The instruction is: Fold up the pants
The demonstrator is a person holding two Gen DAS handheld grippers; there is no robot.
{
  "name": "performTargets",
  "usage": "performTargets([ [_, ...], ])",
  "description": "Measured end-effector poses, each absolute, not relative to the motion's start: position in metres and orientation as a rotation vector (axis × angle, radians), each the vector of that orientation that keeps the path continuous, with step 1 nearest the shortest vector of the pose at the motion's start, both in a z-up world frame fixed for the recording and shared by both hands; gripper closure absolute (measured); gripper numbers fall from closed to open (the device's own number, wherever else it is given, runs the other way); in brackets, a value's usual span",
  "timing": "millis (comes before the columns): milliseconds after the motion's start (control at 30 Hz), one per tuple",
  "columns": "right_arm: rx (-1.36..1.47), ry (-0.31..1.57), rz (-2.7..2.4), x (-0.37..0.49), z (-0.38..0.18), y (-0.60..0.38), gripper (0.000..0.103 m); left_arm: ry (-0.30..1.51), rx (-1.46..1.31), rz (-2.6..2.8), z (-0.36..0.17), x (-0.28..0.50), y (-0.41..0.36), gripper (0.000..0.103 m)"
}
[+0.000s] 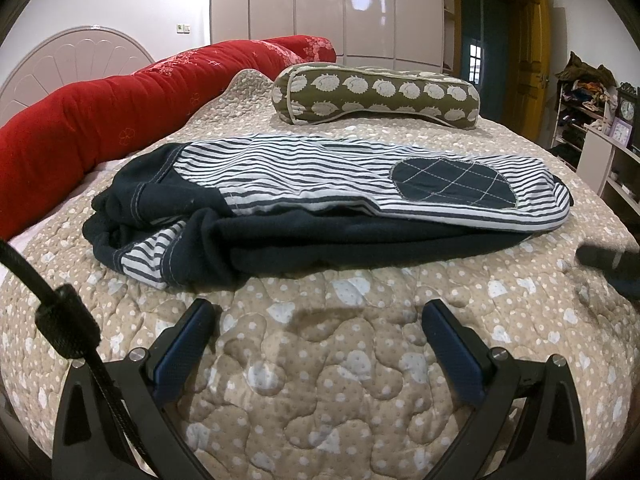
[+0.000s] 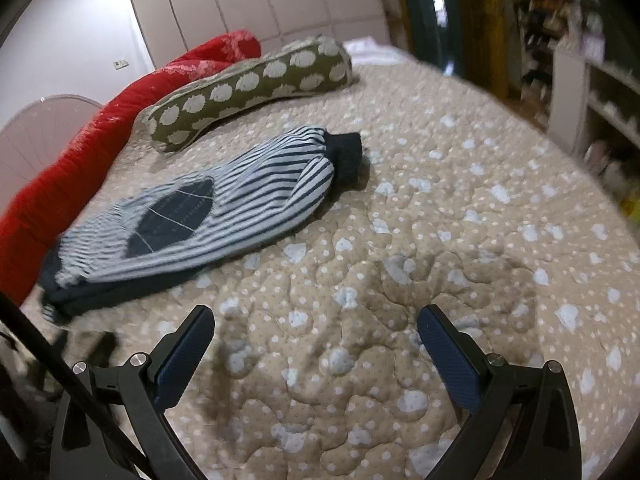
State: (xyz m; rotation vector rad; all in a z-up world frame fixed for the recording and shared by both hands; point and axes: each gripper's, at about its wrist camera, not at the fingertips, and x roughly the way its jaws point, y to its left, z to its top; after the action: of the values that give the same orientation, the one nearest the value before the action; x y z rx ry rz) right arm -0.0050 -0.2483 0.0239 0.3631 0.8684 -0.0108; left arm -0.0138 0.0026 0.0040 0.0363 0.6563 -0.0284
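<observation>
Pants point(image 1: 304, 184), soft striped cotton with navy quilted patch, lie folded on a dotted beige quilted bed point(image 1: 320, 380); both grippers' fingers point(image 1: 188, 344) point(image 2: 448, 356) spread wide, empty.

Home bedroom, quilted bed point(image 1: 320, 380), headboard point(image 1: 60, 60), wardrobe point(image 1: 320, 8)

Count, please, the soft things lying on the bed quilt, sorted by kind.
Striped pants: 1
Olive pillow with white animal print: 1
Red rolled blanket: 1
Total: 3
</observation>
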Motion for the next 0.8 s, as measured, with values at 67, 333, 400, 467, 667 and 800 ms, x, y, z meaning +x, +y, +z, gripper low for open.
performTargets([
  [67,0.553,0.894,0.054,0.006,0.026,-0.274,0.000,0.630,0.031,-0.031,0.007,-0.014,-0.003,0.000],
  [333,0.840,0.882,0.189,0.069,0.014,-0.291,0.010,0.672,0.034,-0.036,0.011,-0.017,-0.008,0.000],
  [400,0.832,0.888,0.175,0.089,0.008,-0.278,0.010,0.697,0.034,-0.039,0.011,-0.015,-0.006,0.000],
  [467,0.867,0.868,0.195,0.102,0.008,-0.270,0.012,0.690,0.023,-0.043,0.011,-0.016,-0.005,0.000],
  [667,0.976,0.902,0.335,0.109,0.003,-0.249,0.089,0.702,0.004,-0.055,0.012,-0.016,-0.006,0.000],
  [800,0.911,0.880,0.244,0.085,0.015,-0.263,0.090,0.783,-0.014,-0.079,0.017,-0.012,-0.005,0.000],
])
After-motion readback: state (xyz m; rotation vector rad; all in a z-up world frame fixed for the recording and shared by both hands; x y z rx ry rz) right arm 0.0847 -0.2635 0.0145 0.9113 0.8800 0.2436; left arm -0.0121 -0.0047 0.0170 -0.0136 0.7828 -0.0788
